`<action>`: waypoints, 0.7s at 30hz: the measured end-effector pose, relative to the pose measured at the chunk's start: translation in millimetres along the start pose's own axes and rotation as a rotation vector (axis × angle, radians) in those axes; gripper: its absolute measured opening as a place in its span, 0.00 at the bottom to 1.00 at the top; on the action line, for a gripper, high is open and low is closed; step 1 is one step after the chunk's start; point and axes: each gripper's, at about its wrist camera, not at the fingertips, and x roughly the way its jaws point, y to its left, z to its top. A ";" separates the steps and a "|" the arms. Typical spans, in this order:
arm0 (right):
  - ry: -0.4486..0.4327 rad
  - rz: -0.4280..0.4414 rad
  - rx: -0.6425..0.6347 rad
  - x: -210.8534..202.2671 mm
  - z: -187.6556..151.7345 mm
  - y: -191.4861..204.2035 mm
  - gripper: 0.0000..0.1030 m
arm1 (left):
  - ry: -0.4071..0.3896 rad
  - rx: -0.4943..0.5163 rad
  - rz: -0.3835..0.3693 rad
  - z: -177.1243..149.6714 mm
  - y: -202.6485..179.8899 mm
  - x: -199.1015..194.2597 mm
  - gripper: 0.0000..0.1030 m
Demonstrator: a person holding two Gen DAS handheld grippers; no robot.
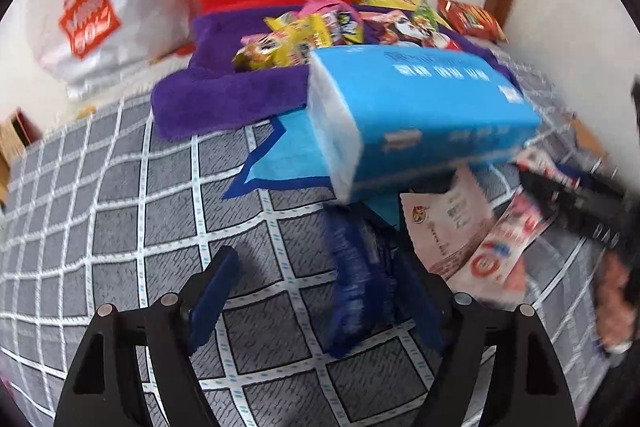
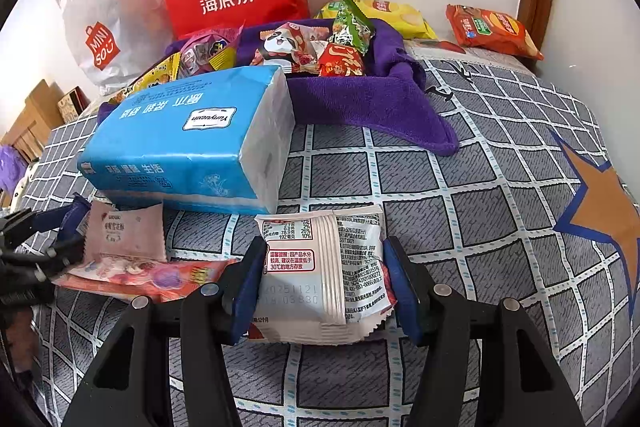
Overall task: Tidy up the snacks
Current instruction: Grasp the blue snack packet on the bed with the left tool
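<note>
Right claw (image 2: pixel 324 283) gripping white snack packet (image 2: pixel 320 267); left claw (image 1: pixel 316 291) spread — blue tissue pack (image 2: pixel 192 135) behind

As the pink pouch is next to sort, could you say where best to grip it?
Grip the pink pouch across its two free side edges, coming from above. It lies flat on other wrappers, and its top edge sits against the blue tissue pack.
</note>
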 end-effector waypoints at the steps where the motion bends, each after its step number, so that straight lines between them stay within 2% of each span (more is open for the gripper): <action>1: 0.000 0.000 0.000 0.2 0.1 -0.1 0.57 | -0.021 0.015 0.014 -1.7 -1.9 -1.6 0.78; 3: 0.000 -0.001 0.000 0.1 0.2 -0.1 0.57 | -0.036 0.017 0.015 -4.2 0.1 -4.2 0.77; 4: 0.000 -0.001 -0.001 0.4 0.1 -0.6 0.57 | -0.038 0.009 0.010 -5.3 4.1 -5.6 0.72; 6: 0.000 -0.002 -0.002 0.6 0.1 -0.8 0.57 | -0.055 0.001 0.035 -7.6 12.8 -10.3 0.52; 7: 0.000 -0.002 -0.003 0.6 0.0 -0.7 0.57 | -0.064 -0.004 0.063 -8.6 18.2 -12.5 0.51; 9: 0.000 -0.003 -0.004 0.5 -0.1 -0.3 0.57 | -0.069 -0.014 0.086 -10.1 28.1 -13.9 0.51; 12: 0.000 -0.004 -0.004 0.2 0.0 -0.1 0.58 | -0.059 -0.068 0.012 -8.1 41.9 -10.4 0.51; 13: 0.000 -0.004 -0.005 0.2 0.0 0.0 0.58 | -0.059 -0.070 0.004 -8.6 42.7 -10.0 0.53; 15: 0.000 -0.006 -0.006 0.3 -0.1 0.3 0.58 | -0.053 -0.052 -0.007 -8.3 38.8 -7.8 0.62; 17: 0.001 -0.009 -0.010 0.6 -0.1 0.9 0.58 | -0.050 -0.034 0.012 -7.5 33.1 -6.1 0.63; 21: 0.002 -0.011 -0.015 0.9 -0.1 1.5 0.59 | -0.051 -0.042 -0.014 -8.0 31.7 -5.4 0.67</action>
